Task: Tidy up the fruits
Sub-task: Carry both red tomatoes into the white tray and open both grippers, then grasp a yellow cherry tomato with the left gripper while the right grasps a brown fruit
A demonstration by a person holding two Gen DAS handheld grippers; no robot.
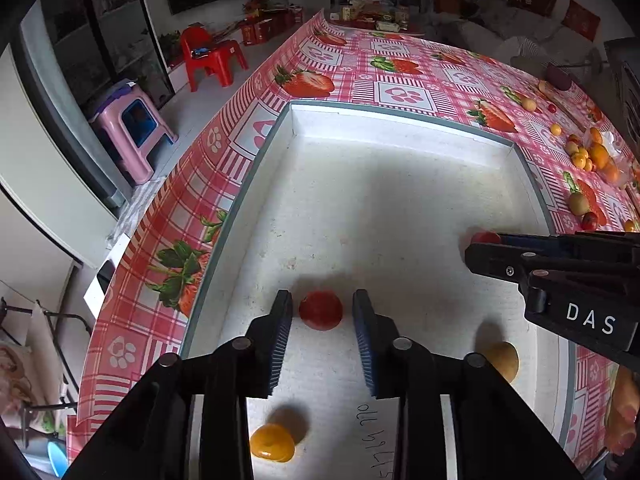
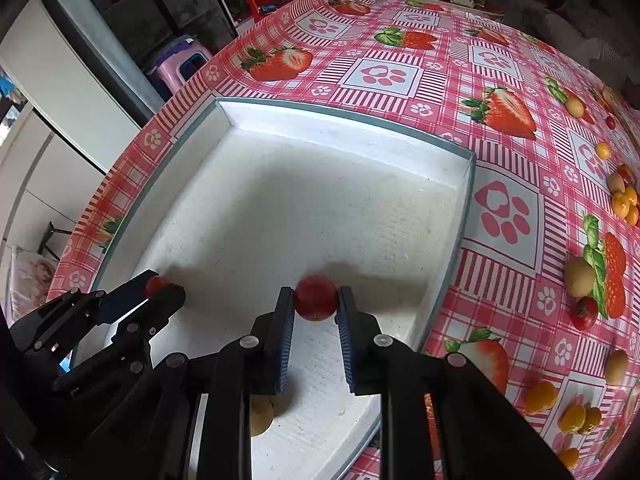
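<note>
A white foam tray (image 1: pixel 400 120) (image 2: pixel 340 120) lies on the strawberry-print tablecloth. My left gripper (image 1: pixel 322 312) is open over the tray, its pads on either side of a small red fruit (image 1: pixel 321 310) with gaps on both sides. In the right wrist view the left gripper (image 2: pixel 160 288) shows at the left with that fruit (image 2: pixel 155 284) at its tips. My right gripper (image 2: pixel 316 300) is shut on another red fruit (image 2: pixel 316 297), low in the tray; this fruit shows in the left wrist view (image 1: pixel 484 237). An orange fruit (image 1: pixel 272 442) and a yellow-brown fruit (image 1: pixel 502 360) lie in the tray.
Loose fruits lie on the cloth to the right: an orange and yellow pile (image 1: pixel 592 156) (image 2: pixel 624 200), a kiwi-like fruit (image 2: pixel 579 276), a small red fruit (image 2: pixel 585 312), and more orange ones (image 2: pixel 541 396). The table edge runs along the left.
</note>
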